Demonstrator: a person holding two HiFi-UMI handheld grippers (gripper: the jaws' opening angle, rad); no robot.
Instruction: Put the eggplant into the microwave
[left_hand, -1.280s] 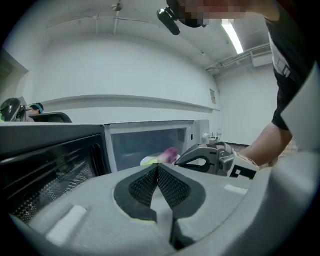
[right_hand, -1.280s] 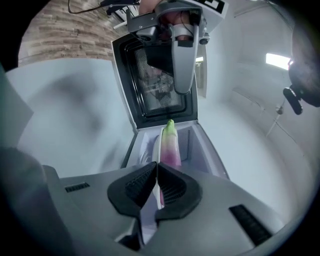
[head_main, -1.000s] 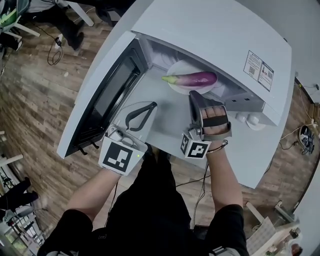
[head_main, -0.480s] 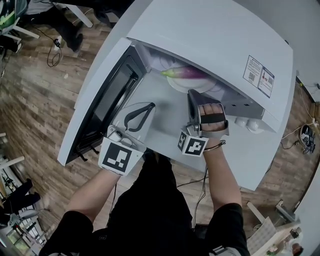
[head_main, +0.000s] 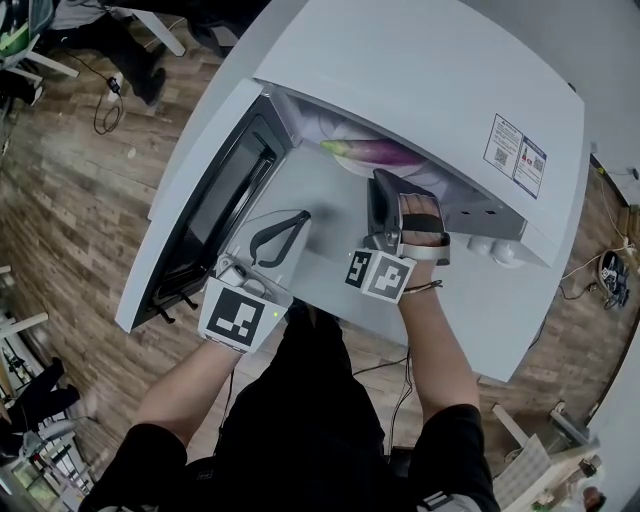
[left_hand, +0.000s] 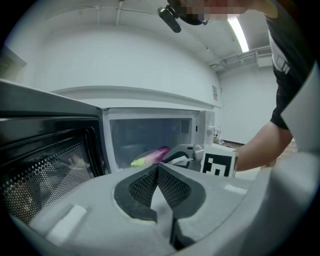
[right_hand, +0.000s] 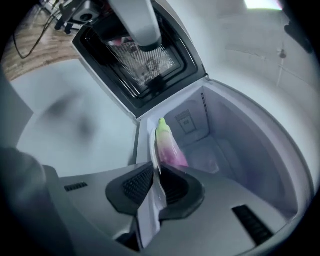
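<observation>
Sliding the plate (right_hand: 152, 148) clamped in the right gripper (right_hand: 155, 172) deeper into the microwave (head_main: 420, 80) than a moment ago, nearly seating the eggplant (right_hand: 167, 145) just beyond those jaws, holding the left gripper (left_hand: 157, 172) closed and empty.

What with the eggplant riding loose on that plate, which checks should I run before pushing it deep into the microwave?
1. Microwave door open wide: ok.
2. Right gripper shut on the plate rim: ok.
3. Eggplant lying on the plate: ok.
4. Left gripper shut, empty, away from the opening: ok.
5. Plate resting on the cavity floor: cannot tell.
</observation>
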